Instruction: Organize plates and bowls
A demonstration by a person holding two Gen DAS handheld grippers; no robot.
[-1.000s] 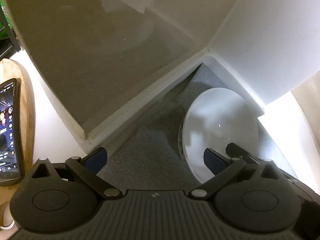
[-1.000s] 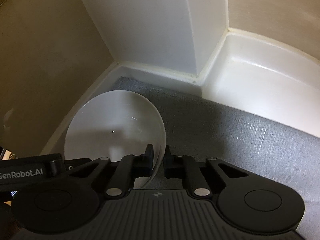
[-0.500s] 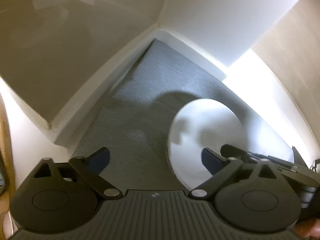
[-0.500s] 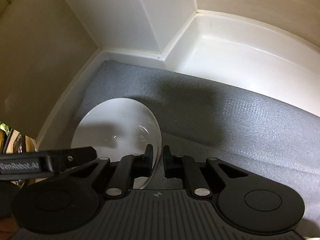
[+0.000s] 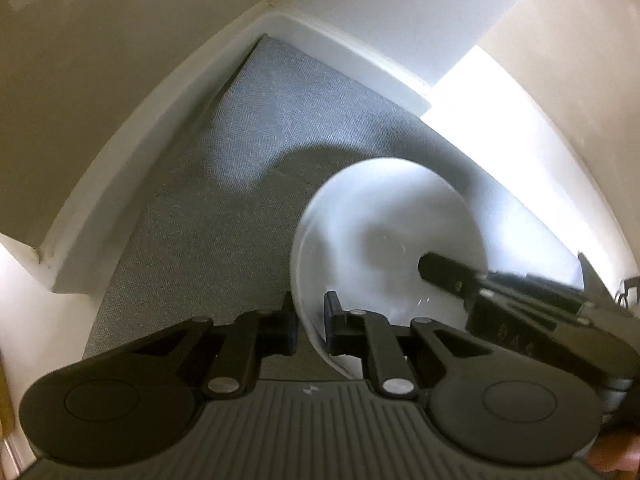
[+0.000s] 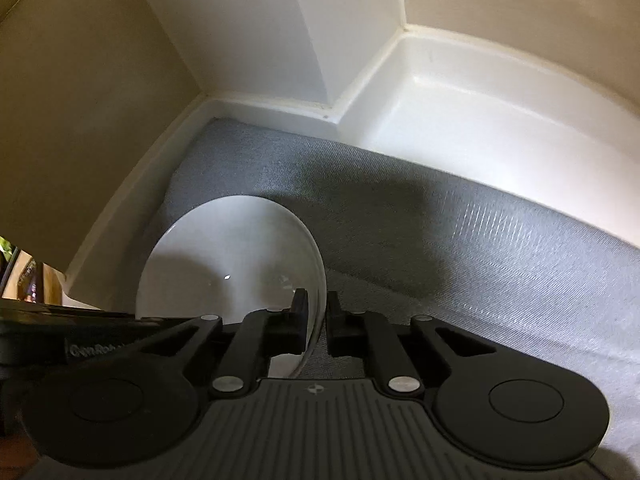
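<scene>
A white bowl (image 5: 384, 240) is held above a grey mat (image 5: 224, 184) inside a white-walled compartment. My left gripper (image 5: 310, 320) is shut on the bowl's left rim. My right gripper (image 6: 316, 320) is shut on the bowl's (image 6: 232, 264) right rim. In the left wrist view the right gripper's body (image 5: 520, 300) reaches in from the right over the bowl. In the right wrist view the left gripper's body (image 6: 80, 340) shows at the lower left.
The grey mat (image 6: 440, 240) covers the compartment floor. White walls (image 5: 120, 128) and a raised white ledge (image 6: 460, 120) close it in at the back and sides. A beige panel (image 6: 80, 100) stands on the left.
My left gripper was open beside the bowl and has shut on its left rim. Both views have shifted; the bowl sits lower and further from the back corner of the mat.
</scene>
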